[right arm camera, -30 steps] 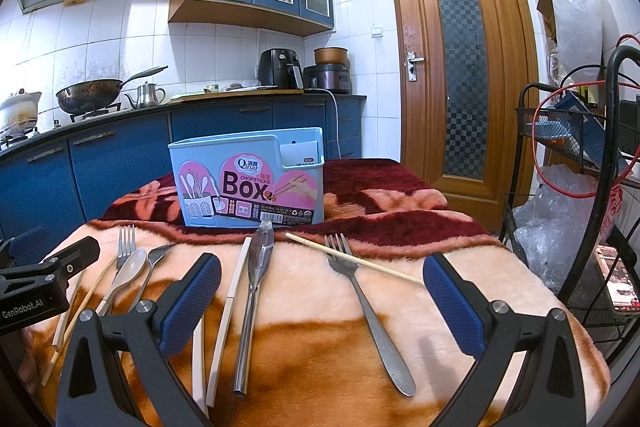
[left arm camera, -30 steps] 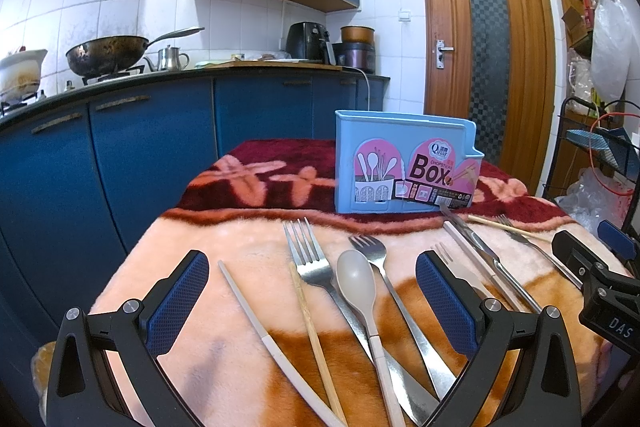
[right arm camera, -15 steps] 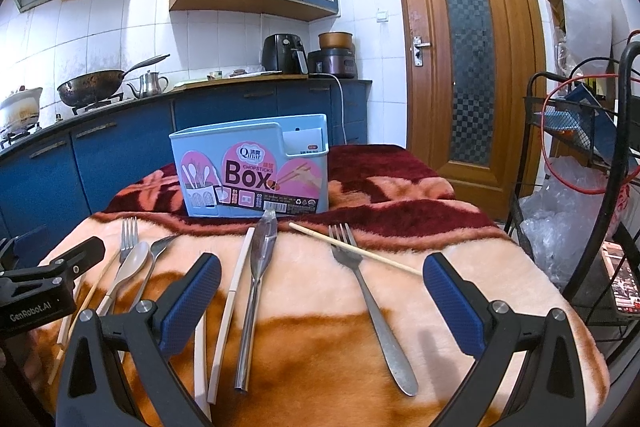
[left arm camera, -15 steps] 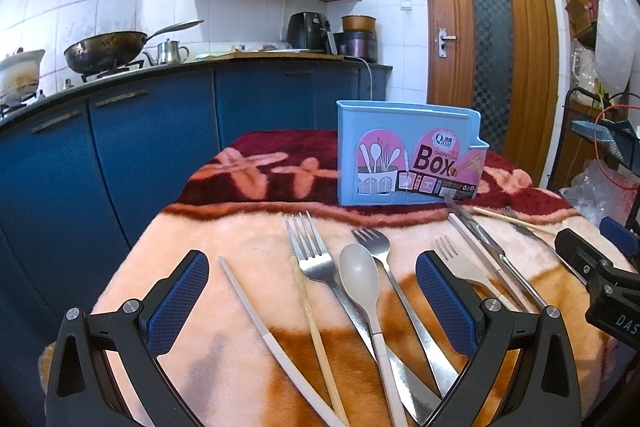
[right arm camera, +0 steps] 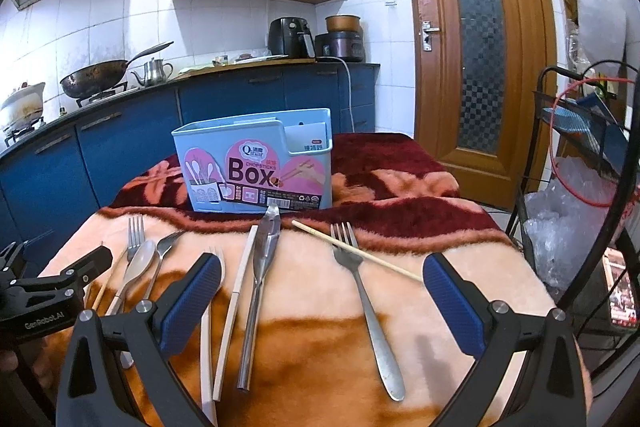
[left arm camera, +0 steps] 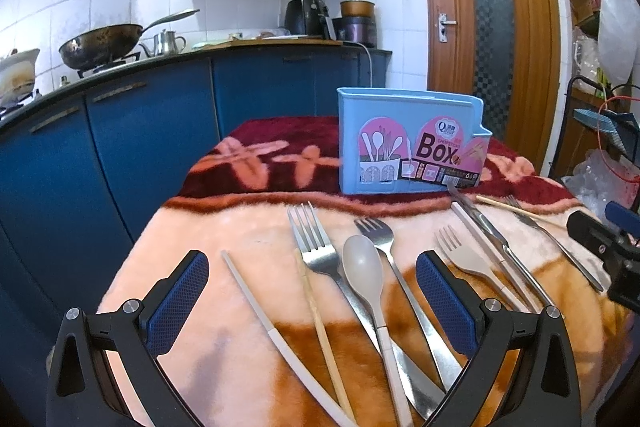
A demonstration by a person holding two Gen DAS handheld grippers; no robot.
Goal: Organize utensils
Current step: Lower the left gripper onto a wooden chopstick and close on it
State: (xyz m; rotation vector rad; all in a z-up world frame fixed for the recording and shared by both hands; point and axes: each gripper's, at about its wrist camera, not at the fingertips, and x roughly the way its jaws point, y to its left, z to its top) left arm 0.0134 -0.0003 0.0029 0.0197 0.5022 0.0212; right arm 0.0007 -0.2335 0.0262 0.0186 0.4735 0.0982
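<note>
Forks, spoon, chopsticks lie before upright blue box

Left gripper: black plastic frame w/ triangular cut-outs, silver screws at the joints, blue mesh-textured pads on both fingers. Right gripper: same build, black frame, silver screws, blue pads. White "GenRobot.AI" lettering on the left unit's side, seen from right cam.

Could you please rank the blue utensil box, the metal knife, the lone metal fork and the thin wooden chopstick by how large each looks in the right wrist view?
1. blue utensil box
2. metal knife and lone metal fork: alike in length, left unranked
3. thin wooden chopstick
</note>
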